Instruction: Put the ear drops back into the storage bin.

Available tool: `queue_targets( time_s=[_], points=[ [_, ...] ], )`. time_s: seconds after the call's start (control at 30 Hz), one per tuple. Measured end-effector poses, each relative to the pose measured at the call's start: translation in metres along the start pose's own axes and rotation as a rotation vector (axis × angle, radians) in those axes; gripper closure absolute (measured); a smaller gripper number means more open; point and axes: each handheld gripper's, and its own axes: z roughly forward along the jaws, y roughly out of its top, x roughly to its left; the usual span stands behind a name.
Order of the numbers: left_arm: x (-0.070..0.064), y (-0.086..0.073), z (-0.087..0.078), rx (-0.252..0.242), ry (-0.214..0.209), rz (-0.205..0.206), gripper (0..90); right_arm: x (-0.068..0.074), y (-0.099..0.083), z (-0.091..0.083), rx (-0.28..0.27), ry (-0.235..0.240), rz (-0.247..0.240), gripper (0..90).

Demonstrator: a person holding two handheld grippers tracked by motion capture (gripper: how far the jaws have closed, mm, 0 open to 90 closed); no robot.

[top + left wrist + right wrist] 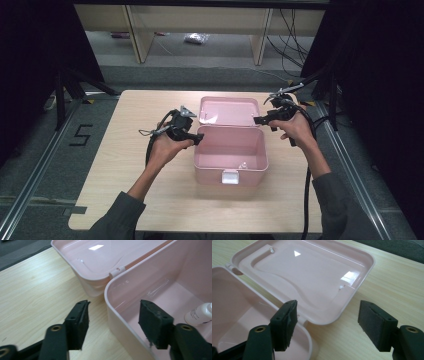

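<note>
Pink plastic box [231, 159], lid [229, 111] thrown back flat, sits on wooden desk [120, 165]. Left tool [113, 318] spread, straddling box wall; small white bottle [198, 314] inside. Right tool [328, 323] spread above lid edge.

We see 2 dark grey long sleeves | left gripper [199, 138] black, grey 3-cornered plate on top | right gripper [256, 120] black, brass-ringed holes, trailing black cable
</note>
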Motion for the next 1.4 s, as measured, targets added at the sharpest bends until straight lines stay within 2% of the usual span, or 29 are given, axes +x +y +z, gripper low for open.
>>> queue_targets(
  time_s=[0.13, 0.23, 0.27, 0.3, 0.37, 0.47, 0.5, 0.57, 0.6, 0.63, 0.7, 0.93, 0.97, 1.13, 1.2, 1.3, 1.33, 1.37, 1.4],
  points=[
    [0.001, 0.007, 0.008, 0.008, -0.016, -0.009, 47.5, -0.003, 0.002, 0.002, -0.020, -0.010, 0.000, 33.5],
    [0.001, 0.010, 0.015, 0.055, -0.009, 0.024, 54.1, -0.006, 0.005, 0.003, -0.013, -0.017, 0.004, 34.6],
    [0.000, 0.010, 0.018, 0.050, -0.009, 0.012, 55.6, -0.006, 0.005, 0.003, -0.016, -0.016, 0.030, 35.2],
    [0.000, 0.011, 0.020, 0.061, -0.011, 0.019, 57.5, -0.010, 0.006, 0.006, -0.027, -0.022, 0.016, 35.8],
    [0.000, 0.011, 0.024, 0.066, -0.015, 0.026, 60.8, -0.015, 0.008, 0.007, -0.004, -0.040, 0.000, 36.4],
    [-0.001, 0.012, 0.025, 0.066, 0.007, 0.042, 68.5, -0.021, 0.009, 0.011, 0.006, -0.047, 0.026, 37.7],
    [0.000, 0.012, 0.025, 0.066, 0.013, 0.048, 71.3, -0.022, 0.009, 0.014, -0.013, -0.058, 0.043, 38.2],
    [0.001, 0.011, 0.024, 0.067, 0.019, 0.024, 76.3, -0.026, 0.011, 0.015, 0.004, -0.057, 0.031, 38.6],
    [0.001, 0.011, 0.024, 0.066, 0.019, 0.007, 77.4, -0.026, 0.012, 0.017, -0.004, -0.064, 0.045, 39.1],
    [0.001, 0.012, 0.023, 0.070, 0.018, 0.007, 77.9, -0.028, 0.012, 0.018, -0.004, -0.068, 0.030, 39.2],
    [-0.001, 0.012, 0.023, 0.069, 0.032, 0.011, 78.8, -0.028, 0.013, 0.019, -0.003, -0.071, 0.035, 39.3],
    [-0.002, 0.012, 0.021, 0.077, 0.035, 0.029, 79.0, -0.029, 0.016, 0.025, -0.005, -0.067, 0.051, 43.1],
    [-0.002, 0.011, 0.021, 0.075, 0.035, 0.028, 79.0, -0.030, 0.016, 0.026, -0.006, -0.071, 0.040, 44.3],
    [-0.003, 0.011, 0.021, 0.075, 0.034, 0.034, 78.9, -0.030, 0.018, 0.034, -0.011, -0.063, 0.073, 48.3],
    [-0.003, 0.011, 0.020, 0.077, 0.039, 0.043, 78.8, -0.032, 0.018, 0.036, -0.021, -0.072, 0.060, 50.1],
    [-0.003, 0.011, 0.021, 0.077, 0.035, 0.041, 78.7, -0.035, 0.021, 0.039, -0.025, -0.076, 0.071, 51.7],
    [-0.003, 0.011, 0.021, 0.074, 0.033, 0.039, 78.7, -0.033, 0.021, 0.042, -0.026, -0.079, 0.112, 52.6],
    [-0.003, 0.011, 0.021, 0.074, 0.033, 0.042, 78.7, -0.036, 0.023, 0.043, -0.027, -0.085, 0.082, 52.8],
    [-0.003, 0.011, 0.021, 0.073, 0.036, 0.046, 78.7, -0.037, 0.024, 0.043, -0.017, -0.085, 0.081, 53.3]
  ],
)
